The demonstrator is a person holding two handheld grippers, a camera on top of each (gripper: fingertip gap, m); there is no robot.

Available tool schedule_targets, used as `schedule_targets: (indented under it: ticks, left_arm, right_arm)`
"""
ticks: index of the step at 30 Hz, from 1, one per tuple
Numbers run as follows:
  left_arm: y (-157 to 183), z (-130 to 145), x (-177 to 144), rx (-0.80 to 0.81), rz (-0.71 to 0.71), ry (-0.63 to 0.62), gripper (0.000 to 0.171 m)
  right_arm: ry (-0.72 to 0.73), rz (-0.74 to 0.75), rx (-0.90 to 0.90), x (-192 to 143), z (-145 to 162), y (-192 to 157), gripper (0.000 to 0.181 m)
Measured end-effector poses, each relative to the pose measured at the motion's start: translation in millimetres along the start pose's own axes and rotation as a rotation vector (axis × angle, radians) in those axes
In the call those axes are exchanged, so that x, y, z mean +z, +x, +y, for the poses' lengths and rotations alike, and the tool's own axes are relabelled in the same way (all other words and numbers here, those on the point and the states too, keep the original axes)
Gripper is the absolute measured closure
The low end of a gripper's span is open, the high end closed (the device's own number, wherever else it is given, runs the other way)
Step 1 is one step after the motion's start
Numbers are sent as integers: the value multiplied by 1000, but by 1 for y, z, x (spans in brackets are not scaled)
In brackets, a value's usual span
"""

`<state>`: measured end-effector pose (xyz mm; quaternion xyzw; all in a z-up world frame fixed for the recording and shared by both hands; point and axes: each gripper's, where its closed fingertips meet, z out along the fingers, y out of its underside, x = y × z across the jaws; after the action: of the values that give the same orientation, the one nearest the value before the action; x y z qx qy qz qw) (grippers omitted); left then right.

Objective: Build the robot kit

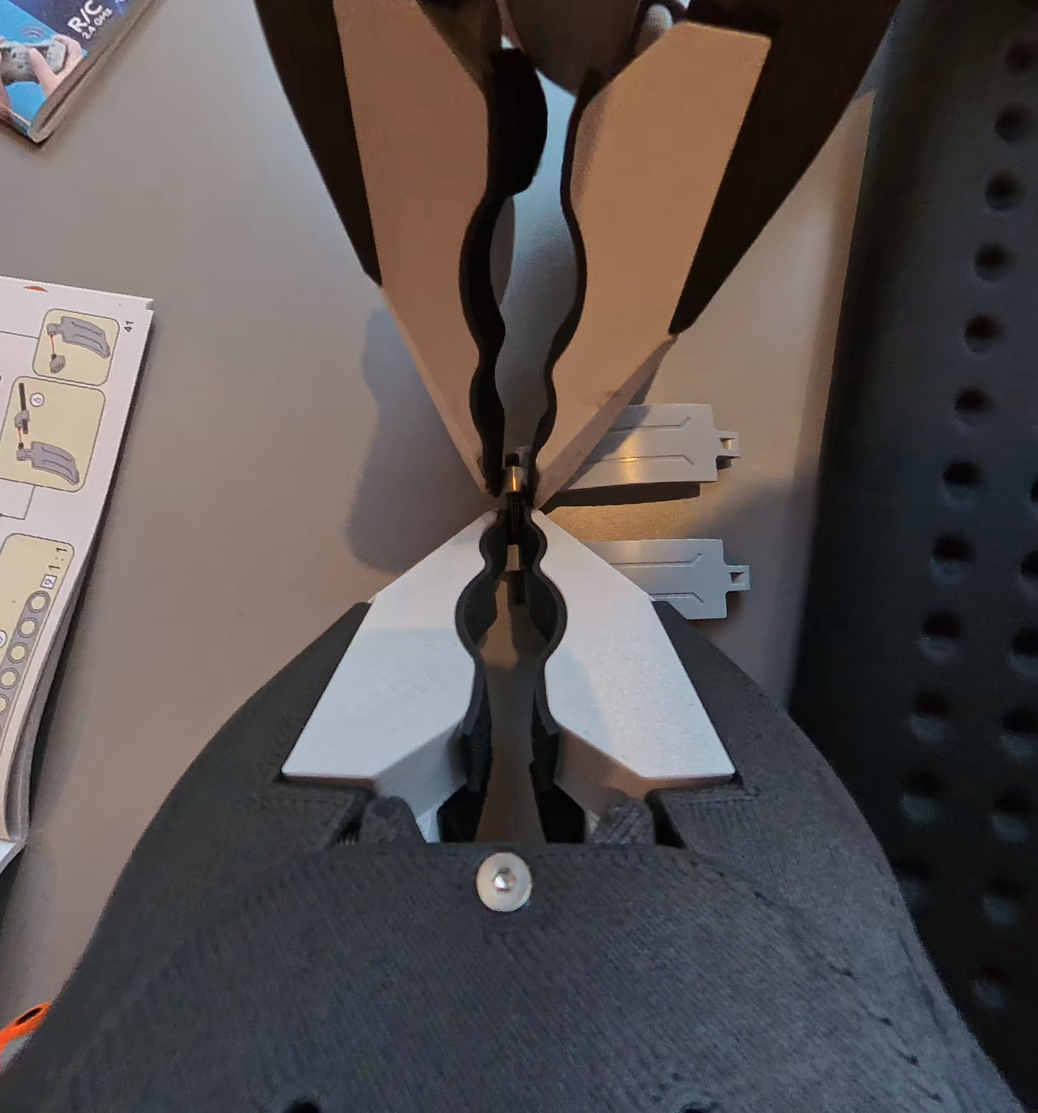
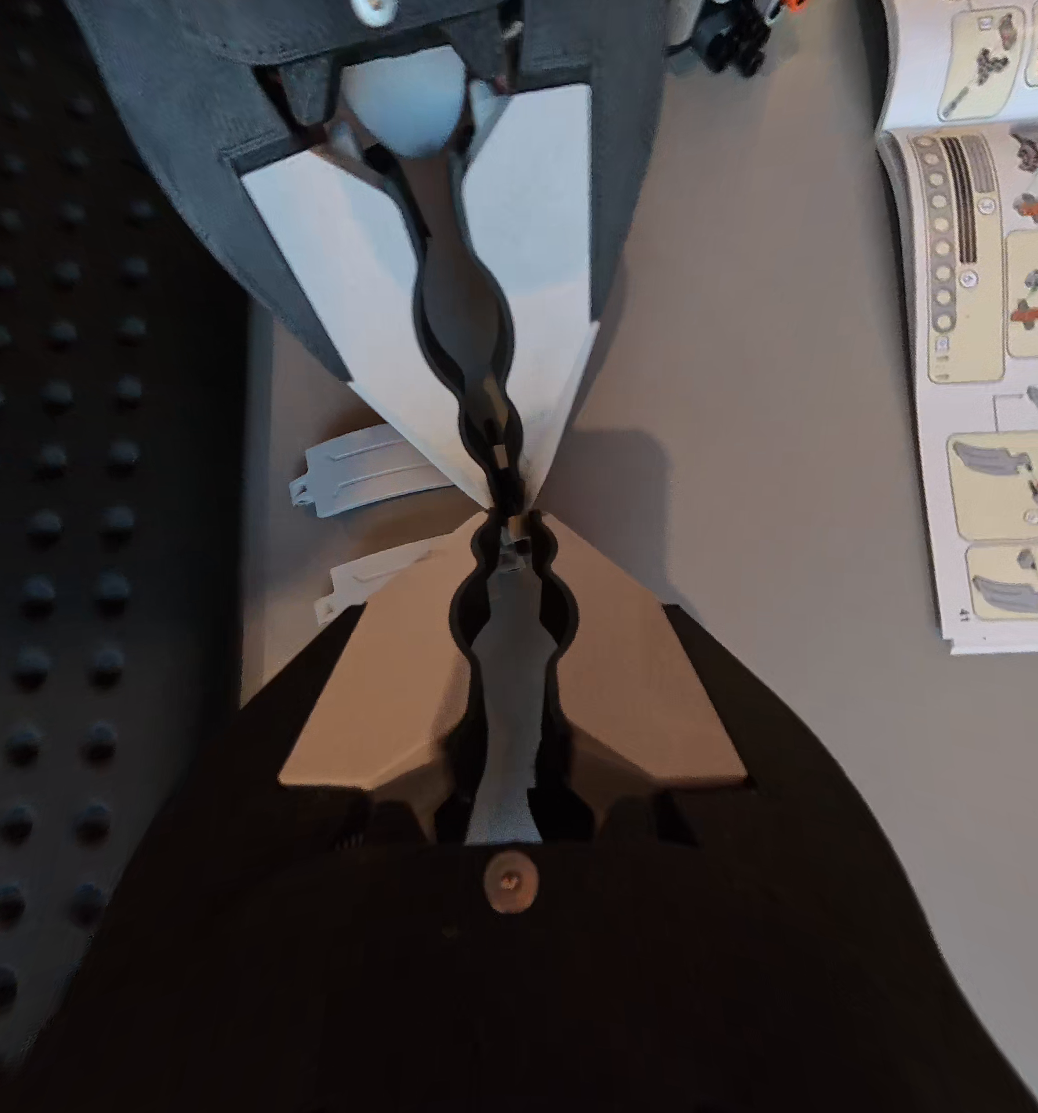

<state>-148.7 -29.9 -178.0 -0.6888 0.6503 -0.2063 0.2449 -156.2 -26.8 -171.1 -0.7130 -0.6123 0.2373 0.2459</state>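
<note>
In the left wrist view my left gripper [image 1: 513, 523] is shut on a thin black axle [image 1: 516, 578] that runs lengthwise between its jaws. My right gripper [image 1: 513, 489] comes in from the top, tip to tip with it, shut on a small grey connector [image 1: 514, 479] at the axle's end. In the right wrist view my right gripper [image 2: 513, 519] pinches the grey connector [image 2: 511, 554], and the left gripper [image 2: 507, 491] above holds the black axle [image 2: 495, 436]. Both hover over a grey table. Whether axle and connector are joined is hidden by the fingertips.
Two grey curved panels [image 1: 643, 452] [image 1: 679, 578] lie on the table beside the tips, also in the right wrist view [image 2: 360, 476]. An open instruction booklet [image 1: 28, 542] [image 2: 998, 361], a printed box [image 1: 34, 54], a dark dotted mat [image 1: 956, 482] [image 2: 83, 482] and a part-built model [image 2: 727, 36] surround them. Left and right tips are no more than a few centimetres apart. From either gripper's tips it is about 20 centimetres to the part-built model [image 2: 727, 36].
</note>
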Motion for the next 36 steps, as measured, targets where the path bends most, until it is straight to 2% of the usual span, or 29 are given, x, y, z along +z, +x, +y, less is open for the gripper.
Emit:
schedule_targets:
  ticks: [3, 8, 17, 26, 31, 36]
  left_arm:
    - [1, 0, 0, 28, 20, 9, 170]
    - [3, 0, -1, 48, 24, 43, 170]
    - [8, 2, -5, -62, 136, -6, 165]
    - [6, 4, -6, 50, 67, -127, 167]
    - [5, 4, -6, 32, 73, -97, 167]
    - [5, 3, -6, 103, 39, -57, 166]
  right_arm:
    - [13, -30, -98, 1, -2, -3, 174]
    - [79, -116, -51, 1, -2, -4, 174]
    - [36, -109, -68, 0, 1, -9, 174]
    - [28, -88, -12, 5, -1, -9, 176]
    - [5, -46, -50, 6, -1, -8, 177]
    - [0, -51, -46, 6, 0, -9, 177]
